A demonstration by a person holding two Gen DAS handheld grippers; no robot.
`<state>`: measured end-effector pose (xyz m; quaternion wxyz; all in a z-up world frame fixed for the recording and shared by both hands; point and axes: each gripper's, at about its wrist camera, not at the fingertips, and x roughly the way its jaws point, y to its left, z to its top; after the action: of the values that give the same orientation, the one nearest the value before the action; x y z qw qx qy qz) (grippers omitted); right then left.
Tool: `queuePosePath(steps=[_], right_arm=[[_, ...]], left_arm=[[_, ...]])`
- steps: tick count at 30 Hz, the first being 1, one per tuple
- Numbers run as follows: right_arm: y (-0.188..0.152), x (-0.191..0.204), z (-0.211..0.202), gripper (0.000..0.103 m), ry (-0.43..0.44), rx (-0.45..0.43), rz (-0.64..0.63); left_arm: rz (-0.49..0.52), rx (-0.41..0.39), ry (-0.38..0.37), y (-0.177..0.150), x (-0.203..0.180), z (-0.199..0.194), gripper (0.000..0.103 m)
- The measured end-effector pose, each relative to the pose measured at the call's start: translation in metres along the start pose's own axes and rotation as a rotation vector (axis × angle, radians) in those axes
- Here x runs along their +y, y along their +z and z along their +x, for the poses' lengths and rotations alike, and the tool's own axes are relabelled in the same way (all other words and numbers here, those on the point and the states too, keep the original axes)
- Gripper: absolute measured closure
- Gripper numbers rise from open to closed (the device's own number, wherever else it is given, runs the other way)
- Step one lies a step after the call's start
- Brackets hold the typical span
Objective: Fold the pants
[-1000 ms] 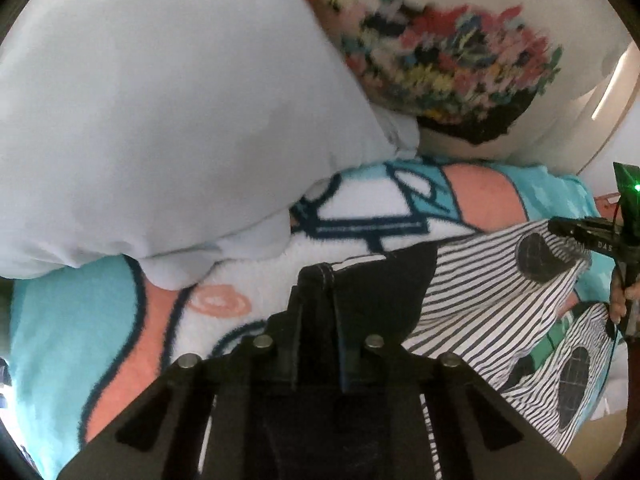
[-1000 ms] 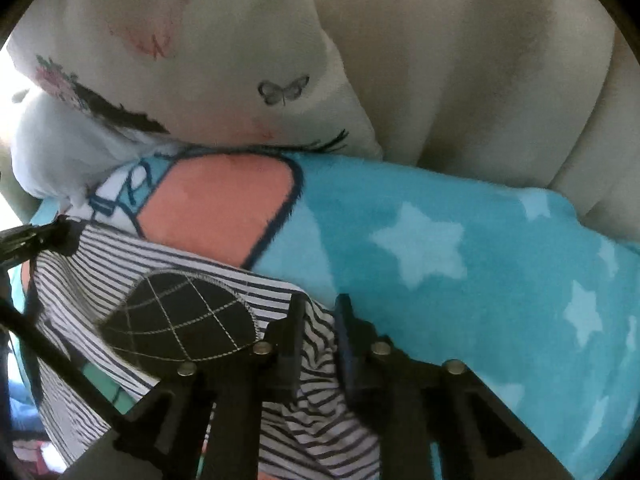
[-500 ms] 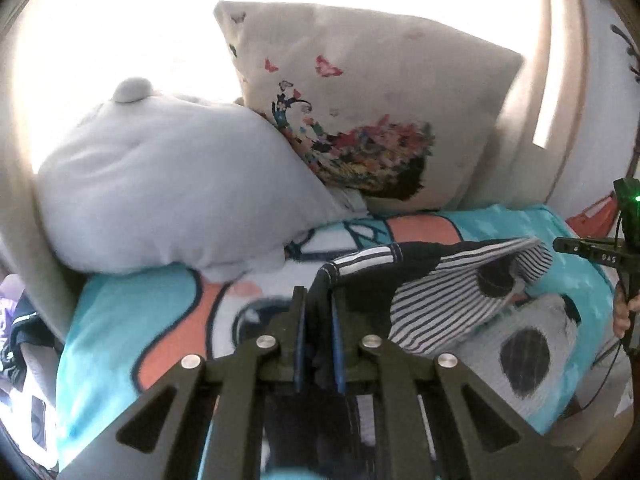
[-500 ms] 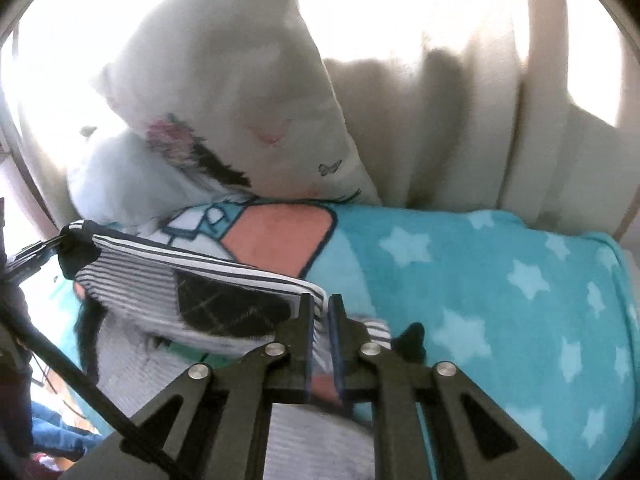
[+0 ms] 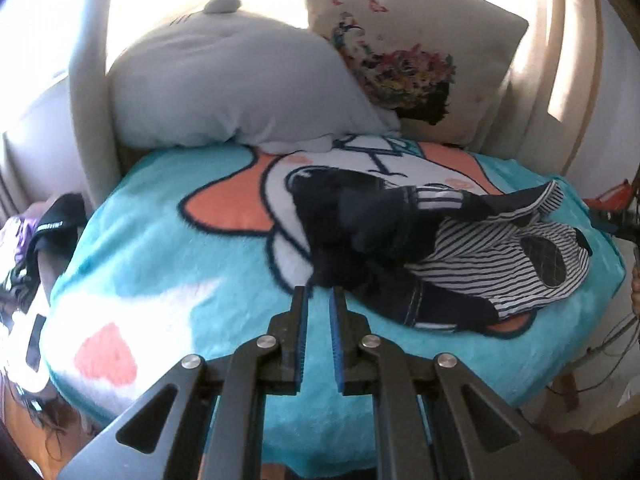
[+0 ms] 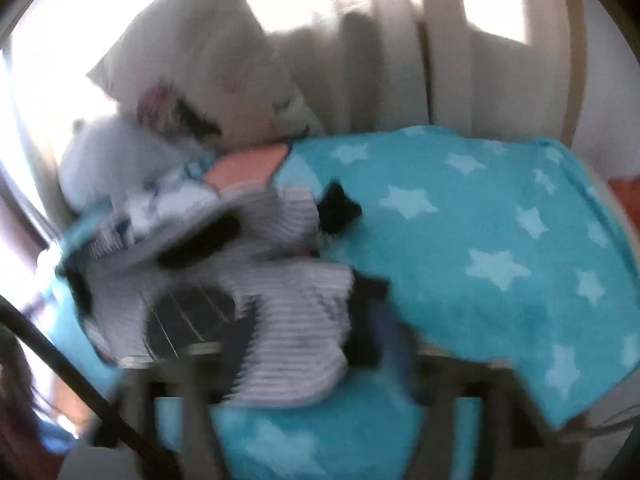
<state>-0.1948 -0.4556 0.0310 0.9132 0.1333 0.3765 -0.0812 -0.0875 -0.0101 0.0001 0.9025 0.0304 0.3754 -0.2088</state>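
- While the pants (image 5: 472, 256) lie crumpled on the teal blanket (image 5: 168, 240), the left gripper (image 5: 319, 300) sits back from them with a narrow gap between its blue pads, and nothing is in that gap.
- Pants position from the left tool: just ahead of the fingertips and off to the right. Dark bunched part nearest, striped part with its dark quilted patch farther right.
- Long axis of the heap, as far as one can be read: running from ahead-left to the right, across the tool's line of sight, not along it.
- Right wrist view is badly motion-blurred. The right gripper's fingers cannot be made out cleanly, so I cannot tell whether they are spread or closed, or whether they grip cloth.
- In that view the pants (image 6: 280, 312) sit ahead and to the left of the right tool, near the bottom of the frame, apparently close to it.
- Grey pillow (image 5: 224, 92) and floral pillow (image 5: 420, 56) stand beyond the pants, well apart from both tools.
- Judgement: fold not formed; cloth is a loose pile and needs spreading first.
- Judgement: the left gripper is the better placed for the dark near edge, a short reach ahead and slightly right. The striped far end falls to the right side.
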Motion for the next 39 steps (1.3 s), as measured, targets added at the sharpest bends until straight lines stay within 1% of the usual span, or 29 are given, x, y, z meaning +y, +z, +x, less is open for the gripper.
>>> queuePosePath(steps=[1,2,4,5,6,7,8,9,10,11,13,15,17,19,21,23,24,25,26,27,28,30,32,36,38,39], right_arm=[[0.011,-0.003,0.004,0.021,0.048,-0.014,0.043],[0.020,-0.007,0.008,0.021,0.077,-0.018,0.079],[0.037,-0.013,0.020,0.021,0.122,-0.010,0.148],[0.045,-0.018,0.031,0.021,0.147,0.005,0.196],[0.050,-0.022,0.039,0.021,0.161,0.020,0.233],[0.055,-0.028,0.050,0.021,0.175,0.043,0.285],[0.057,-0.031,0.056,0.021,0.191,0.057,0.318],[0.059,-0.035,0.063,0.021,0.219,0.069,0.365],[0.059,-0.037,0.067,0.021,0.239,0.073,0.396],[0.059,-0.041,0.072,0.021,0.271,0.080,0.450],[0.061,-0.044,0.078,0.021,0.298,0.088,0.502],[0.060,-0.044,0.082,0.021,0.302,0.092,0.529],[0.059,-0.041,0.086,0.020,0.299,0.104,0.541],[0.058,-0.040,0.091,0.020,0.298,0.114,0.545],[0.058,-0.040,0.094,0.020,0.295,0.118,0.551],[0.058,-0.041,0.095,0.020,0.305,0.116,0.562],[0.058,-0.041,0.095,0.020,0.314,0.113,0.569],[0.058,-0.041,0.095,0.020,0.325,0.109,0.577],[0.059,-0.040,0.095,0.020,0.336,0.108,0.583],[0.060,-0.040,0.095,0.020,0.345,0.109,0.588],[0.061,-0.039,0.095,0.020,0.346,0.112,0.594],[0.063,-0.038,0.094,0.020,0.344,0.114,0.594],[0.067,-0.037,0.094,0.020,0.338,0.116,0.596],[0.070,-0.041,0.101,0.020,0.321,0.154,0.634],[0.070,-0.044,0.110,0.020,0.283,0.190,0.646],[0.070,-0.044,0.114,0.020,0.268,0.199,0.649]], left_arm=[[-0.012,-0.003,-0.004,0.000,0.002,-0.003,0.092],[-0.026,-0.009,-0.006,-0.001,0.004,-0.007,0.092],[-0.051,-0.026,-0.007,0.001,0.008,-0.015,0.092],[-0.068,-0.034,-0.019,0.004,0.010,-0.018,0.090],[-0.084,-0.037,-0.036,0.008,0.012,-0.020,0.082],[-0.101,-0.041,-0.055,0.013,0.015,-0.020,0.064],[-0.126,-0.050,-0.080,0.017,0.016,-0.021,0.051],[-0.160,-0.059,-0.114,0.021,0.018,-0.021,0.031],[-0.195,-0.063,-0.162,0.026,0.020,-0.020,0.027],[-0.214,-0.057,-0.201,0.034,0.023,-0.018,0.027],[-0.274,-0.032,-0.304,0.045,0.027,-0.009,0.026],[-0.298,-0.002,-0.359,0.054,0.028,0.000,0.024],[-0.306,0.035,-0.403,0.060,0.024,0.011,0.024],[-0.299,0.067,-0.428,0.062,0.016,0.021,0.024],[-0.290,0.090,-0.425,0.066,0.007,0.028,0.024],[-0.279,0.107,-0.401,0.068,0.000,0.032,0.024],[-0.279,0.114,-0.390,0.069,-0.002,0.034,0.031],[-0.279,0.124,-0.378,0.069,-0.004,0.037,0.051],[-0.275,0.143,-0.365,0.069,-0.005,0.040,0.063],[-0.272,0.169,-0.355,0.067,-0.006,0.045,0.080],[-0.273,0.185,-0.347,0.066,-0.007,0.049,0.084],[-0.275,0.194,-0.333,0.063,-0.008,0.052,0.084],[-0.249,0.183,-0.314,0.062,-0.013,0.050,0.084],[-0.162,0.153,-0.252,0.062,-0.024,0.042,0.084],[-0.131,0.142,-0.229,0.062,-0.030,0.040,0.084],[-0.119,0.136,-0.223,0.061,-0.032,0.040,0.087]])
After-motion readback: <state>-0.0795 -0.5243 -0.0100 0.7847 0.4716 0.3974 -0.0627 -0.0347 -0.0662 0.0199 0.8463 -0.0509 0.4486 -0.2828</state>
